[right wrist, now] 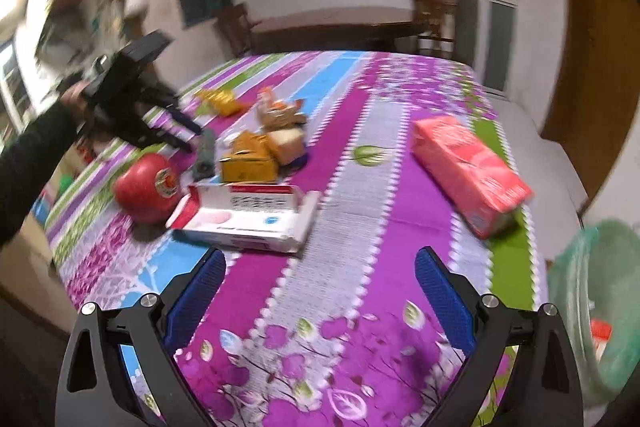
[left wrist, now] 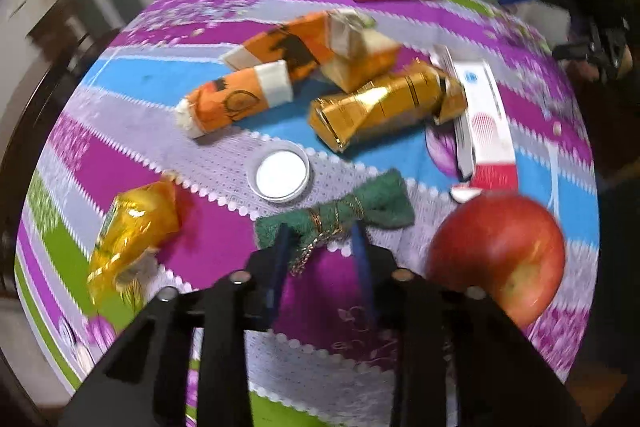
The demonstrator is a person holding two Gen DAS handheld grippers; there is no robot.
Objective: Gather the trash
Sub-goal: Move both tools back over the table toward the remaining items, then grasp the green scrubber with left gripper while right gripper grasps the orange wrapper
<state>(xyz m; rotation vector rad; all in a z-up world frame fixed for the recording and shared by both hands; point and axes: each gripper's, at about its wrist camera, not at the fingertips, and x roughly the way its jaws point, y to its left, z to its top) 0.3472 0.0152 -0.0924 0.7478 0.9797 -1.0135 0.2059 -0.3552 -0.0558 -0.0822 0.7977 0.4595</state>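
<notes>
Left claw (left wrist: 320,243) low over the table, fingers apart, one on each side of the green bow (left wrist: 336,215), not yet pinching. Looks like the grab step for this bit of trash. Next: squeeze shut on the bow's tied middle, then lift.

Round white lid (left wrist: 282,173) at 11 o'clock. Yellow packet (left wrist: 132,239) at 9 o'clock. Red apple (left wrist: 496,251) close by at 3 o'clock, best not bumped. Gold wrapper (left wrist: 384,107) farther off at 1 o'clock.

Right claw (right wrist: 320,267) wide open, holding nothing. White and red box (right wrist: 244,223) at 11 o'clock, pink box (right wrist: 468,171) at 1 o'clock. Green bag (right wrist: 592,307) at 3 o'clock, likely the place for trash.
</notes>
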